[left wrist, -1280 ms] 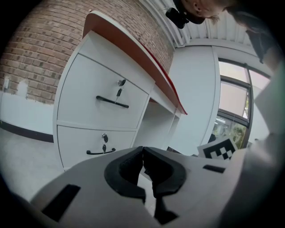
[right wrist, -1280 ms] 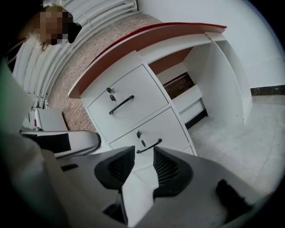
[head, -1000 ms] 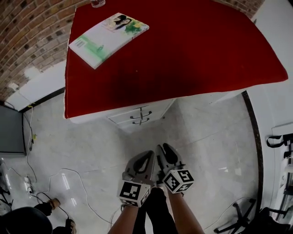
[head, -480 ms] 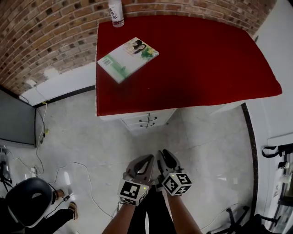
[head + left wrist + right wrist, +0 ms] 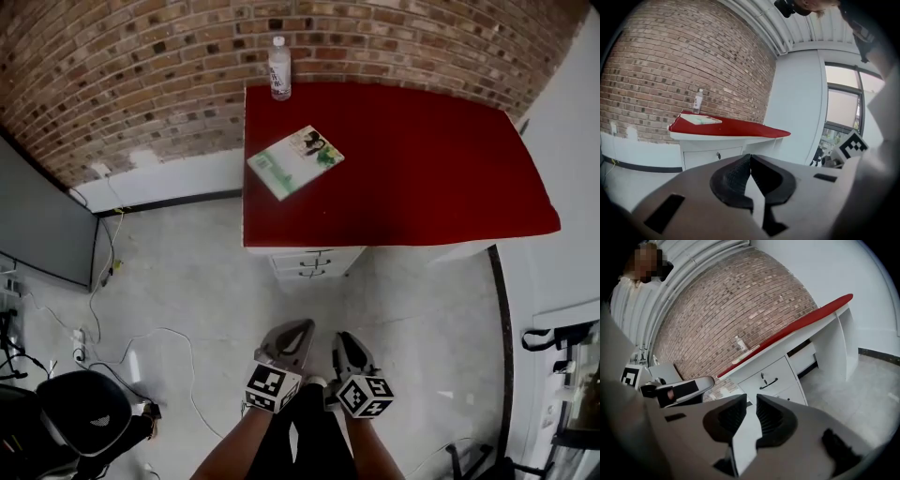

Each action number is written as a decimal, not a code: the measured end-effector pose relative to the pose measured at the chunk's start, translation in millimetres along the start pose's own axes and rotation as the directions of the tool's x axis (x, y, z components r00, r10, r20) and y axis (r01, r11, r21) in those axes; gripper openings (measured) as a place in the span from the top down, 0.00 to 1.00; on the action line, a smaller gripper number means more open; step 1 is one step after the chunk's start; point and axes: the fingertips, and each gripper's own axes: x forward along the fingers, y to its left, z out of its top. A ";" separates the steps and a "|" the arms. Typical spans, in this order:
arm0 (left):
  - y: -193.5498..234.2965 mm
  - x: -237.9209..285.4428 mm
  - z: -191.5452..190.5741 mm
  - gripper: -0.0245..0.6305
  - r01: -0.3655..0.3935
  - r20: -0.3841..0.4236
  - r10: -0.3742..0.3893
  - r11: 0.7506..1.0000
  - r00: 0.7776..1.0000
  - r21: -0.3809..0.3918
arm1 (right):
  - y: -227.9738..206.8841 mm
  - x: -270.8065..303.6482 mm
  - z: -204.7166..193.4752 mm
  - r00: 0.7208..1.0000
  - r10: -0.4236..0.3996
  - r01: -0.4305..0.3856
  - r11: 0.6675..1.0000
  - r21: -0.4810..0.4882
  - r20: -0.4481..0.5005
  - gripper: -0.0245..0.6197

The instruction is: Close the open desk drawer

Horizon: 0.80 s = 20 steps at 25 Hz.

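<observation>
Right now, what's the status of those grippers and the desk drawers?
Left gripper shut, empty. Right gripper open, empty, jaws just been closing. White drawers under the red-topped desk look flush, none open. Only grey floor between.

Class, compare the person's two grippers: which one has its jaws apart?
The right gripper: its jaws have just been closing, yet a narrow empty gap shows between them. The left gripper has jaws that meet at the tips.

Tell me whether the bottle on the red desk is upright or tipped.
Upright: the bottle stands on its base, cap up, on the red desk.
</observation>
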 end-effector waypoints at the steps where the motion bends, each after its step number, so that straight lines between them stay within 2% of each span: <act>1: -0.7 -3.2 6.8 0.95 -0.001 0.006 0.001 1.000 1.000 0.000 | 4.2 -5.4 6.5 1.000 -0.002 0.002 1.000 0.001 0.007 0.86; 5: -6.8 -15.1 25.8 0.95 0.009 0.019 -0.009 1.000 1.000 0.012 | 24.3 -23.1 30.5 0.999 0.018 -0.018 1.000 -0.013 0.031 0.91; 10: -22.5 -39.0 44.5 0.95 0.044 0.018 -0.045 0.999 0.999 0.017 | 57.4 -40.4 51.2 0.997 0.079 -0.079 0.996 -0.034 0.006 0.94; 14: -26.4 -64.4 56.9 0.95 0.042 0.040 -0.040 0.998 0.998 -0.049 | 75.5 -57.3 55.1 0.997 0.051 -0.059 0.990 -0.131 -0.059 0.94; 17: -32.2 -77.7 58.5 0.95 0.053 0.017 -0.053 0.998 0.998 -0.033 | 84.1 -69.9 53.2 0.996 0.018 -0.038 0.974 -0.222 -0.088 0.94; 20: -36.8 -84.3 60.4 0.95 0.060 0.012 -0.060 0.998 0.998 -0.010 | 91.0 -73.1 59.7 0.996 0.053 -0.066 0.975 -0.213 -0.067 0.94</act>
